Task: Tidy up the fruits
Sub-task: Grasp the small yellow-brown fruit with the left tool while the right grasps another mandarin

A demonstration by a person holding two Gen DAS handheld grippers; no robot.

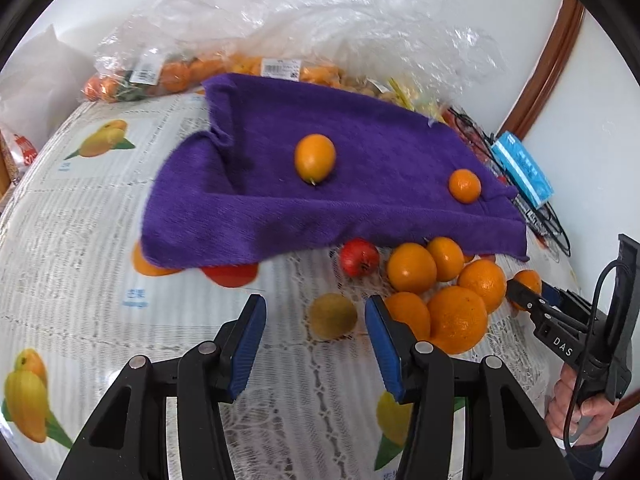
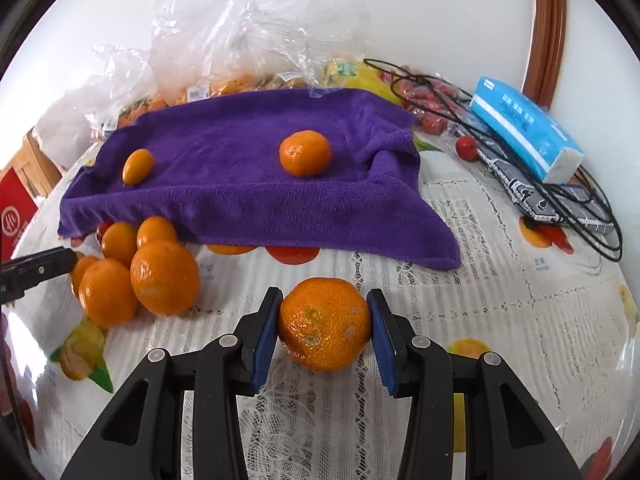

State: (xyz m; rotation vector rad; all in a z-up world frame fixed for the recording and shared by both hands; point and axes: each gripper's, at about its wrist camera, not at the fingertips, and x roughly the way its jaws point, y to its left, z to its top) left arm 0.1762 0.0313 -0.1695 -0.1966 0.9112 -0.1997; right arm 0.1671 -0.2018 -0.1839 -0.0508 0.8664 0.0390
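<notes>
Lace tablecloth [image 2: 480,280] under purple towel [image 2: 248,184]; right jaws clamp an orange [image 2: 324,324], left jaws part-open, empty.

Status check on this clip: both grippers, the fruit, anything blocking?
Right hand-held gripper shut on orange. Left hand-held gripper open, empty, kiwi just ahead. Nothing blocking.

table [image 2: 500,300], purple towel [image 2: 248,192], loose oranges [image 2: 164,278]

Fuzzy purple cloth towel [image 2: 248,184], crinkled clear plastic bags [image 2: 240,32], dimpled glossy orange [image 2: 325,324]
</notes>
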